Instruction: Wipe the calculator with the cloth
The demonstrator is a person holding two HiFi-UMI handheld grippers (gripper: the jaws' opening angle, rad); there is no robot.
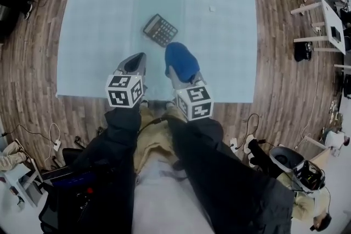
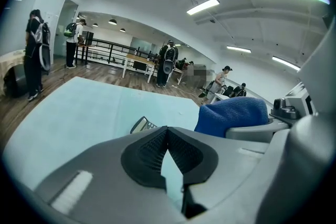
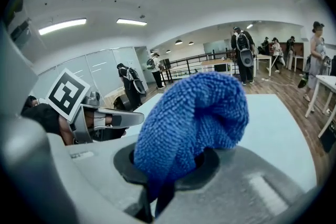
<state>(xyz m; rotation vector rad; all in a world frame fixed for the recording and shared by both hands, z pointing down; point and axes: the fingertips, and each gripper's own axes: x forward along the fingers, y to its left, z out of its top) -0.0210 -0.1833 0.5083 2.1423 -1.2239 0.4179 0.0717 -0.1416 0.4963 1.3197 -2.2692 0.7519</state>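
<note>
Bright, even light falls from ceiling strip lights (image 2: 202, 6), leaving only faint shadows on the tabletop (image 1: 98, 35). All views bend strongly at their dark-rimmed edges. The far room seems slightly soft.

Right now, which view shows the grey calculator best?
The head view: the whole dark grey calculator lies on the pale blue mat. The left gripper view catches only one corner; in the right gripper view the blue microfibre cloth hides it.
</note>
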